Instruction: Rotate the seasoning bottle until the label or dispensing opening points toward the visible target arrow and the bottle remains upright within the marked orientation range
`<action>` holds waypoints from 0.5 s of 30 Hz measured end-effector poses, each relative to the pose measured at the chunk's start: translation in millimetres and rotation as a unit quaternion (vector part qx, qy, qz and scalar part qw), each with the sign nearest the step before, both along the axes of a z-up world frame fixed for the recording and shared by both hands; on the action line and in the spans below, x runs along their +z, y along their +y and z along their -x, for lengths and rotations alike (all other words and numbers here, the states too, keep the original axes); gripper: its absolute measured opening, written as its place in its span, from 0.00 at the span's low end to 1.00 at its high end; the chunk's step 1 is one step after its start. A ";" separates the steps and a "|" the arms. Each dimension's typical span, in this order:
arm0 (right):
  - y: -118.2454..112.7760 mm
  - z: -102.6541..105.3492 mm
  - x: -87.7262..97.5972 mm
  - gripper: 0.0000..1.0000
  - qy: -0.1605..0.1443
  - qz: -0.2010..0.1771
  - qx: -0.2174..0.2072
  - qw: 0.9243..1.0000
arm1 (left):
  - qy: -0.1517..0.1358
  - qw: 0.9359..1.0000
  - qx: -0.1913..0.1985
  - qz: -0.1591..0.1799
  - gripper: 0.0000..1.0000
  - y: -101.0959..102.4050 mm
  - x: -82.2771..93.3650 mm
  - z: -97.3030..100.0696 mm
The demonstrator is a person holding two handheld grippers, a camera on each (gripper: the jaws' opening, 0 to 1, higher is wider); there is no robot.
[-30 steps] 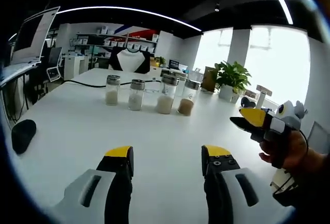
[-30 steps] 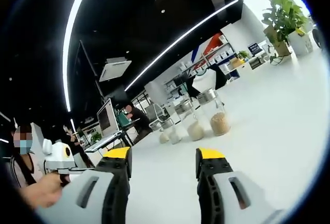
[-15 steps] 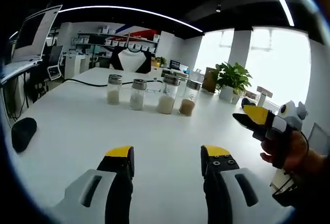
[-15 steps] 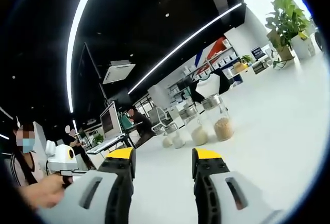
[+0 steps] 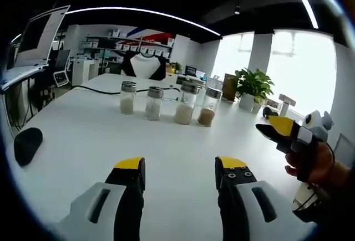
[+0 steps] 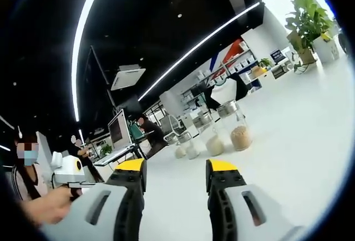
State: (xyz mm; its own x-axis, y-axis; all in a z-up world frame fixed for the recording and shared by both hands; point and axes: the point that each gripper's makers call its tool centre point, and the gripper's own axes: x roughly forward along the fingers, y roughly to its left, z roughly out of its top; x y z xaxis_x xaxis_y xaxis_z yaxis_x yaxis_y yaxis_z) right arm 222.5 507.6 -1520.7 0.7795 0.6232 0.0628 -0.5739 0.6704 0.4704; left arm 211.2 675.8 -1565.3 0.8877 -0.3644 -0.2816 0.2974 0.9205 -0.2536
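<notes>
Four glass seasoning bottles with metal caps stand upright in a row at mid-table. In the left gripper view their contents run from white (image 5: pixel 128 97), white (image 5: pixel 154 103) and cream (image 5: pixel 186 103) to brown (image 5: pixel 208 107). My left gripper (image 5: pixel 180 167) is open above the bare table, well short of the row. My right gripper (image 5: pixel 270 129) comes in from the right in a hand, also apart from the bottles. In the right gripper view the brown-filled bottle (image 6: pixel 240 131) is nearest, and my right gripper (image 6: pixel 175 167) is open with nothing in it. The left gripper (image 6: pixel 83 184) shows at far left.
A black mouse-like object (image 5: pixel 27 143) lies at the left on the white table (image 5: pixel 83 130). A black cable (image 5: pixel 94 90) runs behind the bottles. A potted plant (image 5: pixel 252 86) stands at the far right end. People sit at desks (image 6: pixel 147 130) beyond the table.
The left gripper view has shifted slightly, so the bottle row sits a little further right and lower. The right gripper has drifted a little right in that view. Both grippers stay open.
</notes>
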 end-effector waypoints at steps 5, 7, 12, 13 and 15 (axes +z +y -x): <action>0.9 -1.1 0.5 0.40 0.000 -0.002 0.001 1.000 | -0.006 1.000 0.013 -0.009 0.54 10.4 0.8 -6.7; 0.9 -1.8 1.0 0.40 0.000 -0.003 0.001 1.000 | -0.008 1.000 0.019 -0.014 0.54 15.2 1.1 -10.2; -0.7 -3.7 0.1 0.40 -0.001 -0.001 -0.001 1.000 | -0.012 0.999 0.035 -0.036 0.56 31.4 1.2 -25.7; -1.1 -3.9 -0.2 0.40 -0.001 0.000 -0.001 1.000 | -0.012 0.998 0.038 -0.040 0.56 35.4 1.5 -30.6; -1.8 -4.2 -1.8 0.40 -0.001 0.003 -0.001 1.000 | -0.013 0.998 0.044 -0.047 0.56 42.2 2.4 -39.8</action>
